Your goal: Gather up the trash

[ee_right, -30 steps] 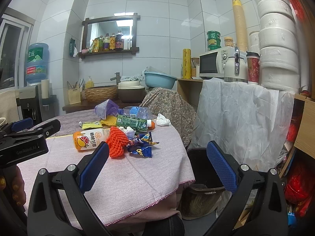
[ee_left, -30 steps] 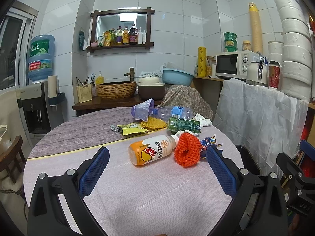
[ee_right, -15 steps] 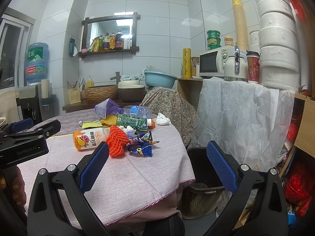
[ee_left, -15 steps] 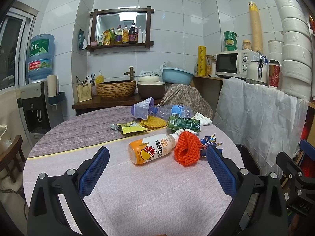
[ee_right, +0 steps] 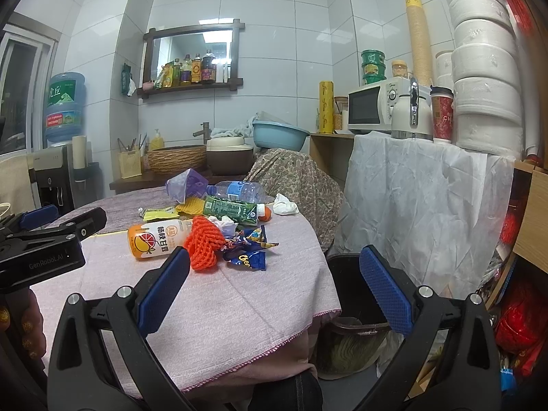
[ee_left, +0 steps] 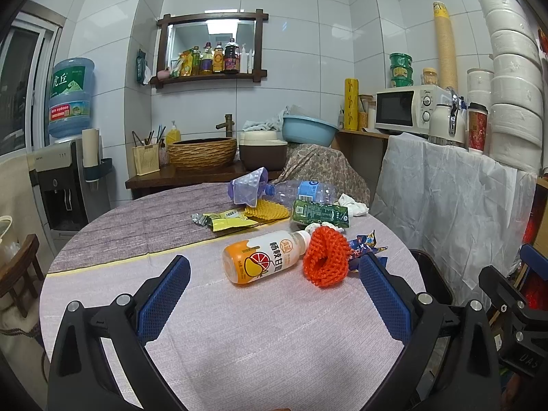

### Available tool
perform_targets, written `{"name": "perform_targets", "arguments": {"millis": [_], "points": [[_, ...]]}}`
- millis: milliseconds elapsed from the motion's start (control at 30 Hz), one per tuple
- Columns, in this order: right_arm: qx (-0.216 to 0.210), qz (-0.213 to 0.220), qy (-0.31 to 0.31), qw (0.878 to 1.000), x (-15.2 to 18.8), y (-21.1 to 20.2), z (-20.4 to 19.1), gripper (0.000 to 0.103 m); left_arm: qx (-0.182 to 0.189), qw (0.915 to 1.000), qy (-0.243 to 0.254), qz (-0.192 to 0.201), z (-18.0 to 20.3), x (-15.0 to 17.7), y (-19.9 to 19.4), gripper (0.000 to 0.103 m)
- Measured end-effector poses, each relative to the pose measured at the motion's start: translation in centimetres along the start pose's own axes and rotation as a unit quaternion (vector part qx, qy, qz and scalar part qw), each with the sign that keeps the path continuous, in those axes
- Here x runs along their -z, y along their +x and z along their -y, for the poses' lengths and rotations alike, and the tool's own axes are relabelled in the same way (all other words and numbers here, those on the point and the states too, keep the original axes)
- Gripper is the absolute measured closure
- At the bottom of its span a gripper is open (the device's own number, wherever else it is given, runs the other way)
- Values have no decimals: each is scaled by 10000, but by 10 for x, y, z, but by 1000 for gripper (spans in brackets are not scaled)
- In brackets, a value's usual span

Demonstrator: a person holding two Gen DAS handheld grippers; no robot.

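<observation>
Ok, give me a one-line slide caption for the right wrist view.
Open right gripper faces a round table strewn with trash: orange drink bottle, orange foam net, blue wrappers; black bin beside it.

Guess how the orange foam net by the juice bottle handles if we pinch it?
The orange foam fruit net looks like open mesh, so probably very light and squashy; fingers likely collapse it. It leans against the juice bottle, which lies on its side and may roll if nudged.
</observation>
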State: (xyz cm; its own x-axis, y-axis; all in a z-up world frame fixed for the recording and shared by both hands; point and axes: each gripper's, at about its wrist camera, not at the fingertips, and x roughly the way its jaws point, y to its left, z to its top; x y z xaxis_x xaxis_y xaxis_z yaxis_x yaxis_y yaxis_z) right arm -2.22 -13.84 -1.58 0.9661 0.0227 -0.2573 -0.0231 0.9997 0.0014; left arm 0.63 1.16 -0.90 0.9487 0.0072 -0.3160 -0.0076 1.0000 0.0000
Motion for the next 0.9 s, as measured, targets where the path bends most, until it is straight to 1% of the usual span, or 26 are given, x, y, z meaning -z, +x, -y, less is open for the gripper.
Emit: {"name": "perform_targets", "arguments": {"millis": [900], "points": [[-26,-106,-10,9999,-3,4,0,5,-27,10000,-4,-70,0,3,3,5]]}}
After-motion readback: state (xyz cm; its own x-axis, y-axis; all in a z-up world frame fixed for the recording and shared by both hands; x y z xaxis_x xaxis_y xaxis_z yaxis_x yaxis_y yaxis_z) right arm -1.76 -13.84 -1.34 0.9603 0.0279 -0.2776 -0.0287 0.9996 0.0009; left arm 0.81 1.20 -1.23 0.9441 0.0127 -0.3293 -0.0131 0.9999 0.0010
